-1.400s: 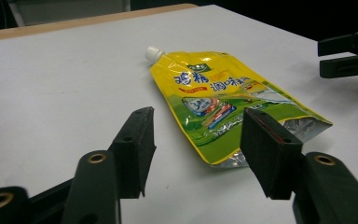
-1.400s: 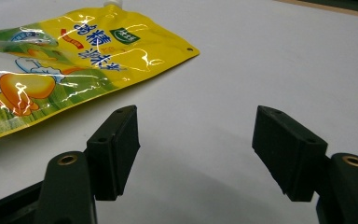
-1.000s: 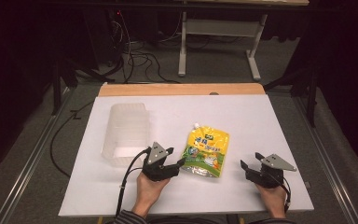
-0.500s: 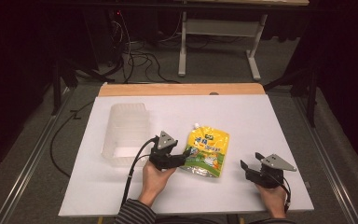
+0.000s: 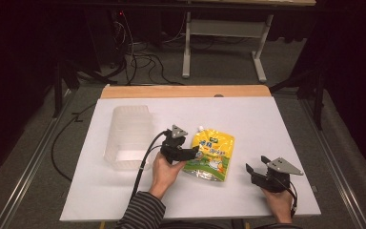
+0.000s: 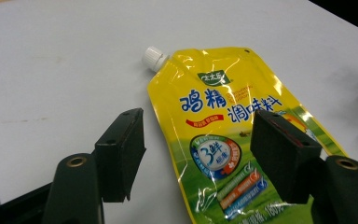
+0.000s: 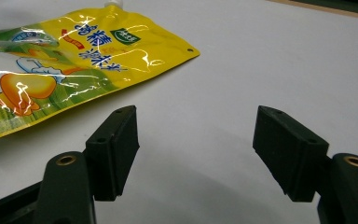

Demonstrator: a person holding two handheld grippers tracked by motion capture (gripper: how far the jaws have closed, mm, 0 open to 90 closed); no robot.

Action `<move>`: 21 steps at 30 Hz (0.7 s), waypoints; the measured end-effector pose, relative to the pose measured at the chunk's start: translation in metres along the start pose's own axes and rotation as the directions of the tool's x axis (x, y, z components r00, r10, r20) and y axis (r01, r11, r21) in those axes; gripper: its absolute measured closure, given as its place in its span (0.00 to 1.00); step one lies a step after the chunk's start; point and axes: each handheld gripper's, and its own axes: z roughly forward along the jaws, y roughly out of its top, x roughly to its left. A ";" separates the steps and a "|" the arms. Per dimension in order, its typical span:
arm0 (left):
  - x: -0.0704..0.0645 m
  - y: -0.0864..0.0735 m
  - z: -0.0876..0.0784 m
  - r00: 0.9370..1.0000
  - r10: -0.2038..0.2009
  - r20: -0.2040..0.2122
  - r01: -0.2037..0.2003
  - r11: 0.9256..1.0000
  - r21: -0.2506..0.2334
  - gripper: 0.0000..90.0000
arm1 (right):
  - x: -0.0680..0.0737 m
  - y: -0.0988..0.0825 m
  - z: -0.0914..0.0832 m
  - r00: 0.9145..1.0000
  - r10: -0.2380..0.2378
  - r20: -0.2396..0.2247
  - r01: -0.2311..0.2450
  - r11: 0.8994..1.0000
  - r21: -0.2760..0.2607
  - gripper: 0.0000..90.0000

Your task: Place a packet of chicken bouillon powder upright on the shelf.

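The left gripper [image 5: 191,153] has moved forward over the pouch [image 5: 212,153], jaws apart; the right gripper [image 5: 256,170] rests spread on the white desk [image 5: 276,119] above grey floor.

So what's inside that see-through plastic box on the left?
The clear plastic box looks empty: through its ribbed walls the white table shows. The yellow pouch lies outside, beside it. The left gripper and its cable cover the box's near right corner.
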 end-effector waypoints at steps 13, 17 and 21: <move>0.014 0.014 0.033 0.996 -0.084 0.011 0.082 0.992 0.093 0.41 | 0.000 0.000 0.001 1.000 -0.002 -0.002 0.002 1.000 0.012 0.35; 0.015 0.015 0.042 0.994 -0.112 0.001 0.111 0.988 0.104 0.42 | 0.000 0.000 0.001 1.000 -0.002 -0.002 0.002 1.000 0.012 0.34; 0.019 0.012 0.049 0.990 -0.139 -0.009 0.139 0.981 0.136 0.42 | 0.000 0.001 0.001 1.000 -0.002 -0.001 0.002 1.000 0.015 0.34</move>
